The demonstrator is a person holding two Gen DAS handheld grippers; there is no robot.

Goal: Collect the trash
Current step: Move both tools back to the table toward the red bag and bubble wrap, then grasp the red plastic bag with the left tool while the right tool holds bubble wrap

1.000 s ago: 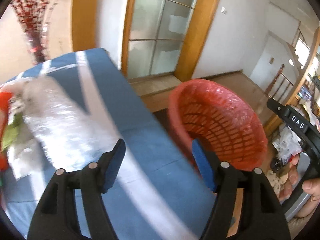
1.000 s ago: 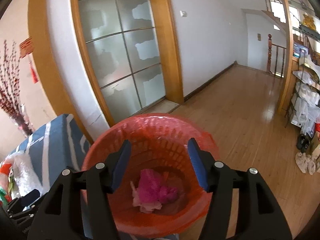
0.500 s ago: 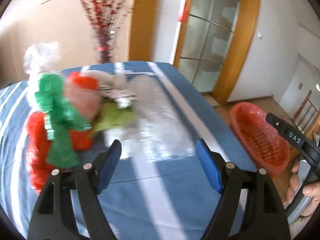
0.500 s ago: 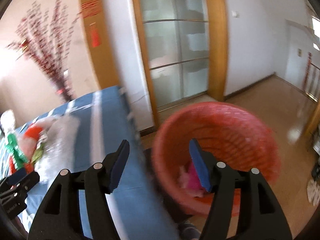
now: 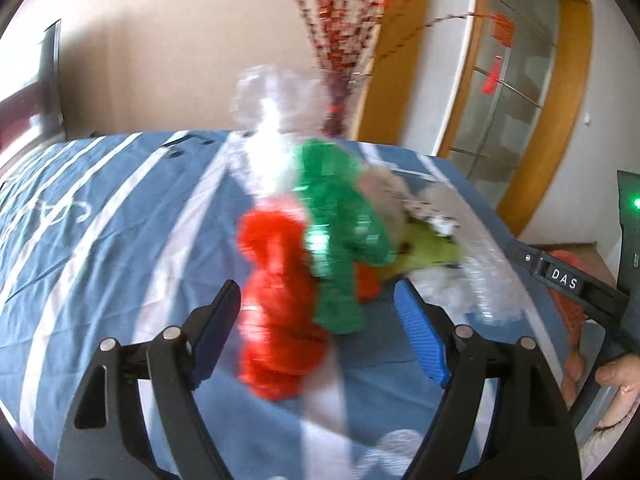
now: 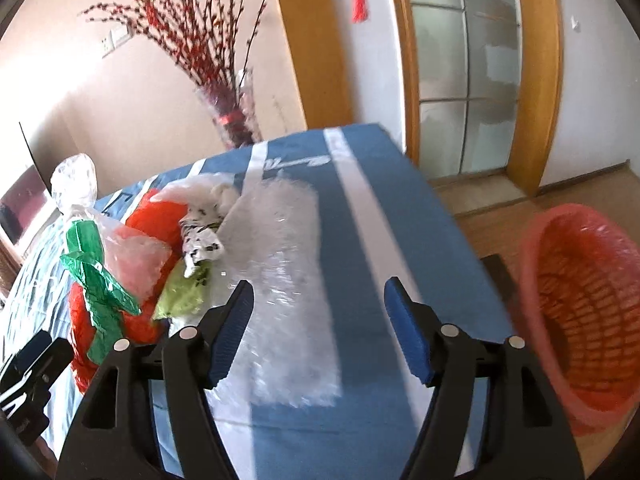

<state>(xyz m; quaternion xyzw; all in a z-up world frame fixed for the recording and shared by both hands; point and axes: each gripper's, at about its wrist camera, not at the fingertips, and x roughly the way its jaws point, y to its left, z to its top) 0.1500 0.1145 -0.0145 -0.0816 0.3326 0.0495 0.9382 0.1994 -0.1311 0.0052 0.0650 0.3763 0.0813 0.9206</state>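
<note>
With the fingers of the left gripper (image 5: pixel 318 332) and right gripper (image 6: pixel 320 332) apart and empty, the crumpled red plastic bag (image 5: pixel 276 304) near the blue striped cloth's (image 5: pixel 100 240) middle should be pinched centrally, then carried to the red mesh basket (image 6: pixel 580 320).

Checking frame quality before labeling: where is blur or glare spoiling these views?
Left wrist: red bag and green bag smeared by motion blur. Right wrist: bubble wrap and red basket blurred, glare washing out the upper-left wall.
</note>
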